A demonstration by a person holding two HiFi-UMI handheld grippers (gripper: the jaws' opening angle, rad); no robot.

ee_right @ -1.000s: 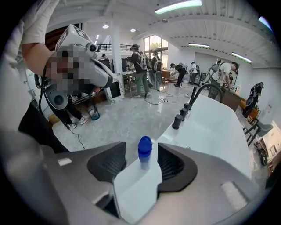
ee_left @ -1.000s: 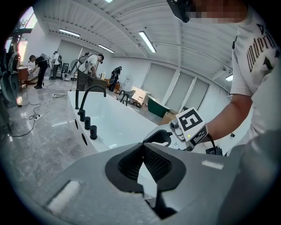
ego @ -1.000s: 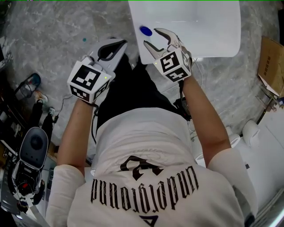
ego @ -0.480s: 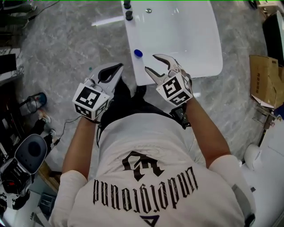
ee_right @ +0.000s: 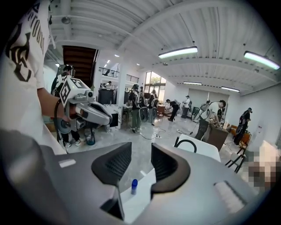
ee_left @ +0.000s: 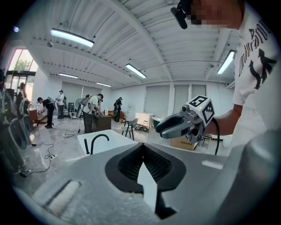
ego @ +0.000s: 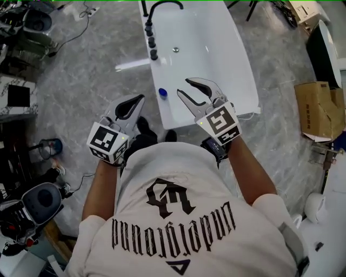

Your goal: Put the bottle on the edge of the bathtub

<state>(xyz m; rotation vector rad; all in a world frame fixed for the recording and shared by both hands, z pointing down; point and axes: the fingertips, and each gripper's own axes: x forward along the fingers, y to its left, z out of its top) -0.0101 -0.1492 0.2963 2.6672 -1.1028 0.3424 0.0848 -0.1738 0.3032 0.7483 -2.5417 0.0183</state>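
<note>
A small bottle with a blue cap (ego: 162, 92) stands upright on the left rim of the white bathtub (ego: 238, 81), near its near corner. In the right gripper view the bottle (ee_right: 134, 186) shows far off, through the gap between the jaws. My right gripper (ego: 184, 87) hovers over the tub's near end, to the right of the bottle and apart from it. Its jaws are closing, with nothing between them. My left gripper (ego: 138, 100) hangs over the floor left of the tub, shut and holding nothing.
A black faucet (ego: 162, 4) and black knobs (ego: 151, 46) sit at the tub's far left. A cardboard box (ego: 319, 111) lies on the floor to the right. Equipment and cables (ego: 32, 200) crowd the left side. Several people stand in the hall (ee_right: 206, 116).
The view has pulled back, so the whole tub and its faucet now show. Both grippers have drawn away from the bottle, which stays on the rim. The right jaws have narrowed.
</note>
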